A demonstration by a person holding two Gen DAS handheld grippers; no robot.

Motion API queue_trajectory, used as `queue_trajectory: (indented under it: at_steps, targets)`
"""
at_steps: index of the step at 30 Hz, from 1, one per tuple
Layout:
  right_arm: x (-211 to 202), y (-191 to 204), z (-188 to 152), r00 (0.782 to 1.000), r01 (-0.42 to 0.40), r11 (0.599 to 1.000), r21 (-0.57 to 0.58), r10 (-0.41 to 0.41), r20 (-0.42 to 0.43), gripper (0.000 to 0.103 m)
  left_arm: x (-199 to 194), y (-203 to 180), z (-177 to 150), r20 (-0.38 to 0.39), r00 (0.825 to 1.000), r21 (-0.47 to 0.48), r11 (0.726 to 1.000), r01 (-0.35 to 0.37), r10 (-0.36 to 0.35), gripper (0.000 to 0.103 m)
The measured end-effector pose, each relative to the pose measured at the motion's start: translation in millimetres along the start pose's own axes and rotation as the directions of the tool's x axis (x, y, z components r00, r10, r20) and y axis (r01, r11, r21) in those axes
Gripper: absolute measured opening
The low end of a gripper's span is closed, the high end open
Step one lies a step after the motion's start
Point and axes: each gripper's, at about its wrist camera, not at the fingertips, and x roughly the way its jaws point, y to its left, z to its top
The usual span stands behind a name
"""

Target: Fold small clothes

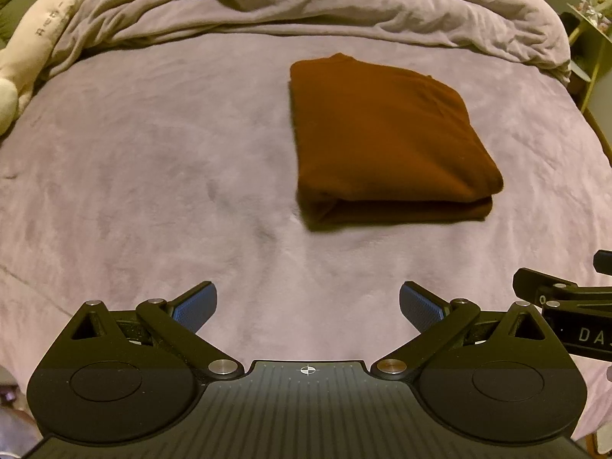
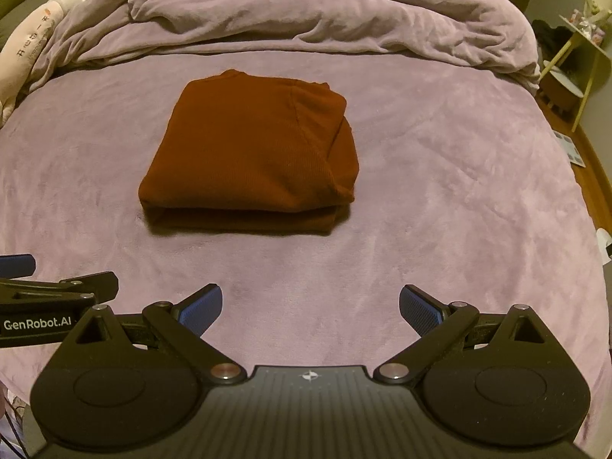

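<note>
The folded garment [image 2: 248, 153] is a deep rust brown with a fine ribbed weave, plain throughout. It lies on a dusty lilac bed [image 2: 440, 199]; the rumpled duvet [image 2: 306, 11] is the same shade. Both grippers are matte black, their fingers [image 1: 195, 306] faced with dotted blue pads. The plush toy [image 1: 42, 34] is cream with dark lettering.

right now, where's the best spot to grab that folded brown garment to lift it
Probably the near edge of the folded brown garment, coming in low from the front. The rounded fold faces the tongs there, stacking every layer together. Both the right tongs and left tongs are open and empty over the purple blanket.
</note>
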Motion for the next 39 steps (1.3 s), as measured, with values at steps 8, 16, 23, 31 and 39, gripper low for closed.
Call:
queue_trajectory:
  at_steps: [8, 16, 23, 31, 39]
  targets:
    - [-0.3, -0.5, 0.5, 1.000, 0.001, 1.000, -0.007, -0.001, 0.000, 0.099, -0.2, -1.0, -0.2, 0.001, 1.000, -0.003, 1.000, -0.003, 0.003, 0.103]
    - [-0.5, -1.7, 1.0, 1.000, -0.001, 1.000, -0.003, 0.001, 0.003, 0.099, 0.9, 0.2, 1.1, -0.003, 1.000, -0.003, 1.000, -0.004, 0.004, 0.103]
    - [-0.2, -2.7, 0.3, 1.000, -0.002, 1.000, -0.001, 0.002, 0.003, 0.099, 2.0, 1.4, 0.9, -0.006, 1.000, -0.001, 1.000, 0.001, -0.001, 0.103]
    - [-1.4, -2.9, -0.2, 1.000, -0.002, 1.000, 0.000, 0.002, 0.005, 0.099, 2.2, 0.3, -1.0, -0.009, 1.000, -0.004, 1.000, -0.001, 0.001, 0.103]
    - [-1.7, -3.1, -0.2, 1.000, -0.002, 1.000, -0.001, 0.002, 0.006, 0.099, 2.2, 1.8, -1.5, -0.009, 1.000, -0.002, 1.000, 0.002, -0.002, 0.103]
